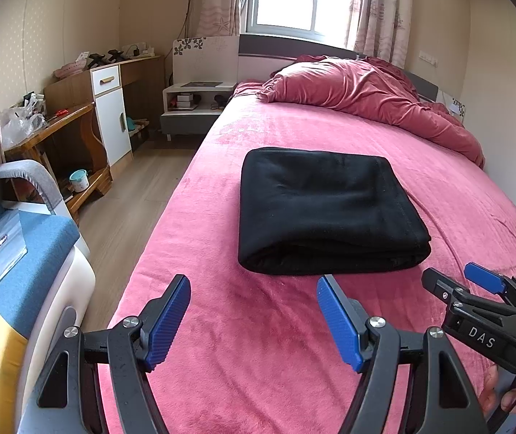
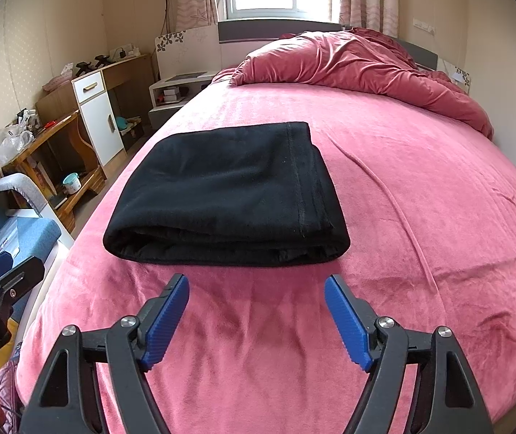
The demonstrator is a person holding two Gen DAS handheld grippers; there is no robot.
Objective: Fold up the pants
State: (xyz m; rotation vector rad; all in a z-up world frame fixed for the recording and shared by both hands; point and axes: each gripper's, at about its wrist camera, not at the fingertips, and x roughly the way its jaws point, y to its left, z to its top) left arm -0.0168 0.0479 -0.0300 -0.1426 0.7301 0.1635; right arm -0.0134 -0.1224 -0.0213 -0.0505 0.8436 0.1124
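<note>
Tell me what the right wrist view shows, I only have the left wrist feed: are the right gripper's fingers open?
Observer: Yes. The right gripper is open and empty, short of the folded black pants.
Operator: Anything on the bed to the right of the pants?
Observer: A long raised crease runs down the pink blanket there.
Operator: Where is the left gripper from there?
Observer: Only one blue finger and its black body show at the left edge; the left gripper is open in its own view.
</note>
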